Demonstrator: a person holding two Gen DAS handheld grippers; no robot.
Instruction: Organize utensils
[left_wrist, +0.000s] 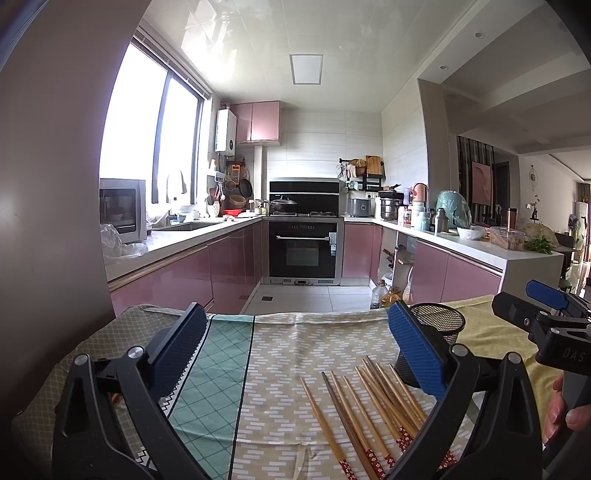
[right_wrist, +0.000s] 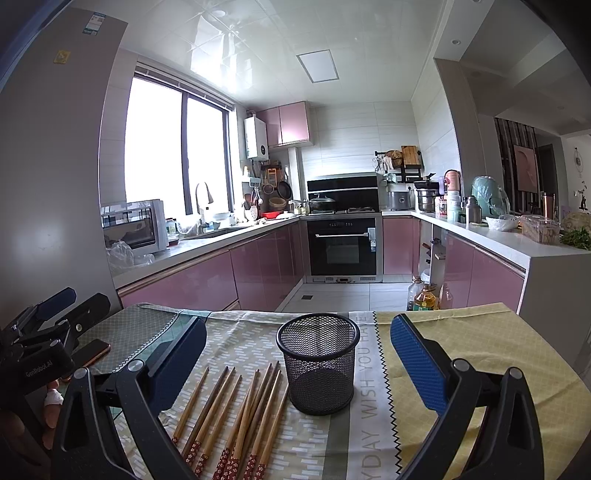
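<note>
Table (right_wrist: 480, 332) draped in patchwork cloths (right_wrist: 258, 328): grey-green lattice at left, teal diamonds, beige dashes in the middle, a lettered strip, yellow at right. On the beige, wooden chopsticks (right_wrist: 236, 413) fanned side by side, red patterned ends nearest. Just right of them, upright, a black mesh cup (right_wrist: 319, 369). At far left, flat, possibly a phone (right_wrist: 92, 352).

your window (left_wrist: 147, 125) is blown out white, daylight from the left. glare streaks the ceiling (right_wrist: 221, 48). heavy fisheye bend, dark corners, focus otherwise sharp.
</note>
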